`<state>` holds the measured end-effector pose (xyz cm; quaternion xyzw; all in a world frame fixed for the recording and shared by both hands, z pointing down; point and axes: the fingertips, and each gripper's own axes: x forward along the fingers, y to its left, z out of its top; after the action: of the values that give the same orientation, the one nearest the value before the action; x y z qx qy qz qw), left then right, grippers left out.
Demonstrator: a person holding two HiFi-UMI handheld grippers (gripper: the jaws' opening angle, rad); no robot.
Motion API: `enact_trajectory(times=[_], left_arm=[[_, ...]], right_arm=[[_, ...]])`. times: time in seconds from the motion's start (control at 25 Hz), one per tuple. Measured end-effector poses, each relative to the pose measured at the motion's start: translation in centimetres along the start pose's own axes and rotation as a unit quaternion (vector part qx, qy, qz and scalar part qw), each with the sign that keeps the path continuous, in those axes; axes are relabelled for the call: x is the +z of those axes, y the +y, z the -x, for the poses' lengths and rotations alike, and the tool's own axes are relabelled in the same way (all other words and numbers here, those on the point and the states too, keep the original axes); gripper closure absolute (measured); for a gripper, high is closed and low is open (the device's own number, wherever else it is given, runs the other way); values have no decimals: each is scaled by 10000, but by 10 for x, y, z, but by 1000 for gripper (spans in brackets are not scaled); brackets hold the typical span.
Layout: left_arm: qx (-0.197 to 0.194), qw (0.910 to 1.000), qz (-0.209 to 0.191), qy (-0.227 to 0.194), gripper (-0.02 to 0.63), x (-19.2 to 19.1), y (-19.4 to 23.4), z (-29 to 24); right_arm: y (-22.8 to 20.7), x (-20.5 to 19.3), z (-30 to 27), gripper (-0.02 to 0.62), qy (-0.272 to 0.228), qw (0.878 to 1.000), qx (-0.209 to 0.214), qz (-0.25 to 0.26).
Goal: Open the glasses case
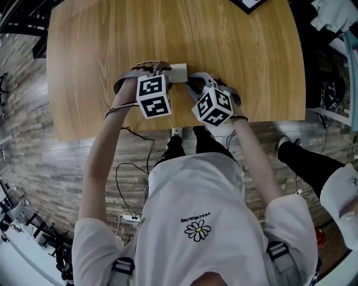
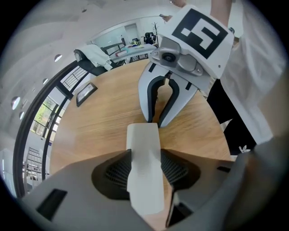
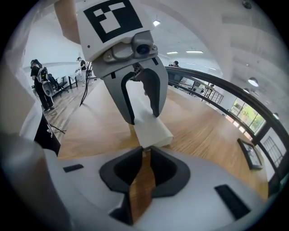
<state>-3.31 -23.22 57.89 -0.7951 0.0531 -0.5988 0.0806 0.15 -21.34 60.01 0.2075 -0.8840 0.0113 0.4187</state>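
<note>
A white glasses case lies on the wooden table near its front edge. My left gripper points steeply down over it. In the left gripper view the case runs between the jaws of my left gripper, and both pads press on its long sides. My right gripper meets the case from the right. In the right gripper view the jaws of my right gripper stand narrow, pinched on the thin near end edge of the case. The left gripper straddles the case beyond.
A dark flat framed object lies at the table's far edge, well away from the case. The table's front edge runs just below both grippers. Cables lie on the floor, and another person's leg shows at the right.
</note>
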Motion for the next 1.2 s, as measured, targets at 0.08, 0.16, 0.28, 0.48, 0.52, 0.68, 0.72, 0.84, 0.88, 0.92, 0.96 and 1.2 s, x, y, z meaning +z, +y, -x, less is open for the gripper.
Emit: enact_trajectory(times=[0.08, 0.16, 0.28, 0.48, 0.52, 0.68, 0.72, 0.84, 0.88, 0.92, 0.96, 1.2], left_arm=[[-187, 9997, 119, -30, 393, 0, 2, 1], [-375, 9990, 222, -62, 394, 0, 3, 2], [-718, 9969, 313, -60, 394, 0, 6, 5], [-1364, 9898, 409, -81, 402, 1, 14, 10], [-1409, 9893, 371, -86, 414, 2, 14, 12], [-1219, 9925, 115, -12, 463, 5, 17, 17], [-1179, 9930, 87, 14, 466, 6, 17, 17], [-1098, 9939, 39, 65, 481, 6, 15, 18], [-1003, 9949, 12, 61, 492, 6, 18, 19], [-839, 9965, -23, 53, 508, 6, 23, 21], [-626, 9980, -61, 53, 545, 5, 31, 22], [-56, 9997, -162, 166, 575, 0, 52, 24]], right_arm=[[1, -1, -1, 537, 25, 10000, -26, -14], [1, -2, -1, 538, 14, 10000, -72, -45], [1, -1, -1, 540, 26, 9999, -88, -65], [1, 0, -2, 540, 54, 9999, -46, -123], [1, 0, -3, 540, 49, 9999, -53, -125], [1, -2, -2, 541, 14, 9998, -54, -210], [1, -2, -2, 543, 7, 9997, -46, -246], [4, -3, -3, 545, 4, 9996, -23, -272], [4, -3, -3, 545, 7, 9996, -18, -273], [3, -4, -3, 545, 7, 9996, -17, -287], [2, -4, -2, 545, 5, 9995, -16, -315], [3, -3, -2, 546, 41, 9993, -44, -357]])
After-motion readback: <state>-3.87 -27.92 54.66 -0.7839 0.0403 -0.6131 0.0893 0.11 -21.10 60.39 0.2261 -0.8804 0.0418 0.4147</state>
